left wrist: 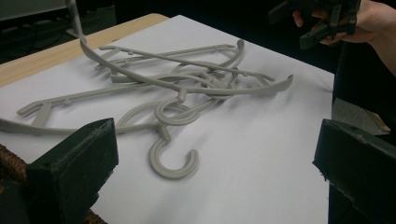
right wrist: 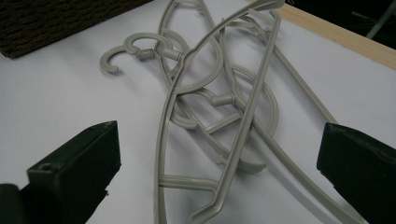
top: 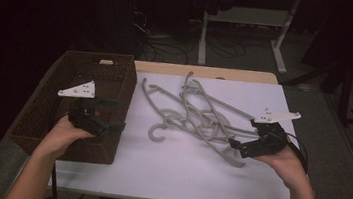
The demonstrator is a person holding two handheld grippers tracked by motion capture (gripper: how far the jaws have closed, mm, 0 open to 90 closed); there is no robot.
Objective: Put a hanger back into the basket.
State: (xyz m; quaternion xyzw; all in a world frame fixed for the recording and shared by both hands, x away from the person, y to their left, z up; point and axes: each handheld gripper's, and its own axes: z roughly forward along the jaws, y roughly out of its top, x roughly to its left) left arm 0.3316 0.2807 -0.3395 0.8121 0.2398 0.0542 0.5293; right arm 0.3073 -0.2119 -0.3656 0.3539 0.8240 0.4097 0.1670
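Observation:
Several grey plastic hangers lie tangled in a heap on the white tabletop. One hook sticks out toward the basket side. My left gripper hovers over the right wall of a dark wicker basket, open, with nothing between its jaws. It faces the heap. My right gripper is at the heap's right end, open wide. The end of one hanger lies on the table under the gap of my right gripper, untouched. The right gripper also appears far off in the left gripper view.
The basket stands along the table's left edge and holds nothing I can make out. A strip of bare wood runs along the far edge. Beyond it are white desk legs and cables on a dark floor.

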